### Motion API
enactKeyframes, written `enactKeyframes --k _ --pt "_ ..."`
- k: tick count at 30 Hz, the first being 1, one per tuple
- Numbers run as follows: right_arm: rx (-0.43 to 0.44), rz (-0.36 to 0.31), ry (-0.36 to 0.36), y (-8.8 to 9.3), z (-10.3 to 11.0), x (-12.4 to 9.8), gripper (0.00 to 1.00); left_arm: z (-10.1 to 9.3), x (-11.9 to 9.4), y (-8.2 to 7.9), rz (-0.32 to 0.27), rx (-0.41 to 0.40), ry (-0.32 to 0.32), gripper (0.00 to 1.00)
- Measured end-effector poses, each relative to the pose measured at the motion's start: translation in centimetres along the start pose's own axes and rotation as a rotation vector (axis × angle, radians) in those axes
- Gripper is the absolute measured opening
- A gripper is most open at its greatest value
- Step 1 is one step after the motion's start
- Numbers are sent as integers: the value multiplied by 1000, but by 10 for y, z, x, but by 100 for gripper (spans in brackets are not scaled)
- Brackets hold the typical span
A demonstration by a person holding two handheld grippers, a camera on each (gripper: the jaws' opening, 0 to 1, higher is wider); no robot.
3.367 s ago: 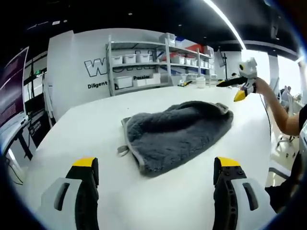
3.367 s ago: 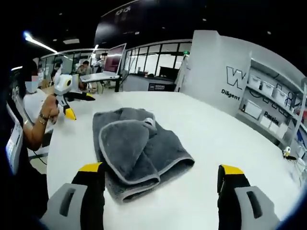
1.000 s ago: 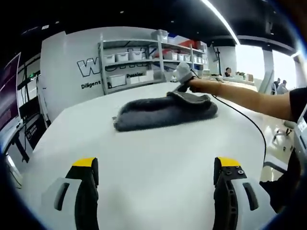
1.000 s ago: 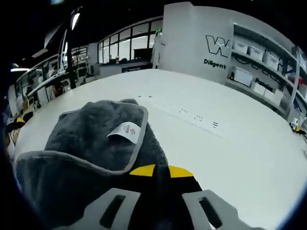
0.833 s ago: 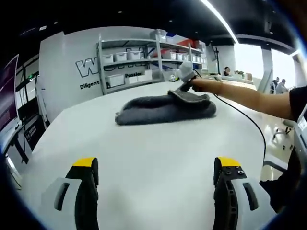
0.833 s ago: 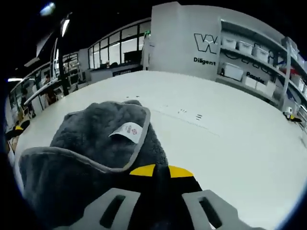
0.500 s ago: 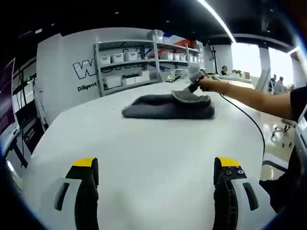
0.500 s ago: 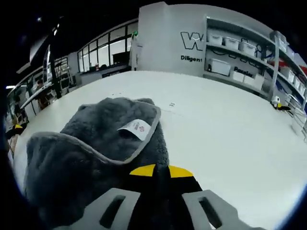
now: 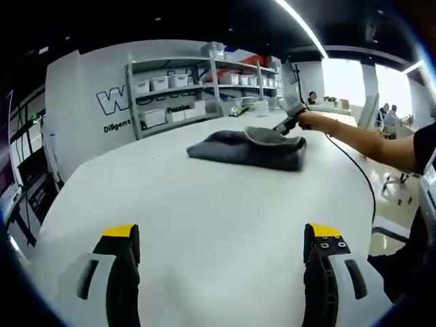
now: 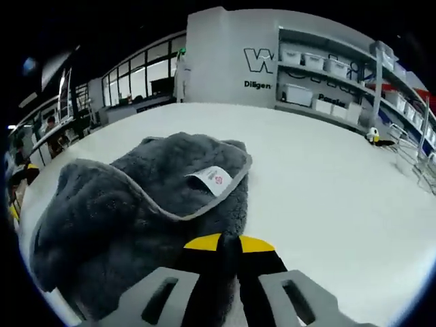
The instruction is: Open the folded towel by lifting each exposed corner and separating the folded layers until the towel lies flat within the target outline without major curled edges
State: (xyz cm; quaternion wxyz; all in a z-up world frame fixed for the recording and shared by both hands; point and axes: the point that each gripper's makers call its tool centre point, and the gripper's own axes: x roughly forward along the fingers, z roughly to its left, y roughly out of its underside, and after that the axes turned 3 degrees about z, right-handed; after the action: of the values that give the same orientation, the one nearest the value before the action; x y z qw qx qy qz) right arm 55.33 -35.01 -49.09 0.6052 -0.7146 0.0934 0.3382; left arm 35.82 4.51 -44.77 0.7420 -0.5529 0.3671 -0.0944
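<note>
Step in hand: first corner lift. Right claw [image 10: 228, 240] has its yellow tips pressed together, clamped on the near edge of the towel [image 10: 136, 197]; pile bulges up around the tips. Towel is not yet opened: a top layer with pale piping and a white label [image 10: 212, 178] sits over the lower layers, with a rumpled flap at 9 o'clock in the right gripper view.

From the left gripper view, the towel [image 9: 252, 146] lies as a low bunched heap at about 1 o'clock on the white surface [image 9: 204, 218], well away from the left claw [image 9: 225, 235]. The right claw [image 9: 289, 121] and the person's forearm reach in at the towel's right end. Left claw is wide open, holding nothing, hovering over bare surface.

No target outline that I can make out in either view.

Next, my read: raise the pinched corner and peel the layer back away from the fold. Left claw probably needs to come in and pin or take an opposite corner, otherwise the whole bundle may just drag.
</note>
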Motion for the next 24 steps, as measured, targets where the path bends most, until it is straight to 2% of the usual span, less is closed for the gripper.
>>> enactKeyframes --k 9,10,11,14,18,24 --pt "-44 -2 20 14 0 -20 4 -3 4 -2 10 11 1 99" --pt "-54 -3 19 16 1 -22 4 -3 5 -1 13 14 2 99" --pt "-105 -15 23 17 0 -24 4 -4 5 -1 16 19 3 99" --pt "-88 -31 29 22 4 -27 2 -6 8 -1 28 30 6 99" --pt "-91 -14 18 26 4 -35 2 -8 12 -10 2 18 4 99" --pt "-100 -11 -4 29 6 -39 2 -16 23 -17 -1 22 21 99"
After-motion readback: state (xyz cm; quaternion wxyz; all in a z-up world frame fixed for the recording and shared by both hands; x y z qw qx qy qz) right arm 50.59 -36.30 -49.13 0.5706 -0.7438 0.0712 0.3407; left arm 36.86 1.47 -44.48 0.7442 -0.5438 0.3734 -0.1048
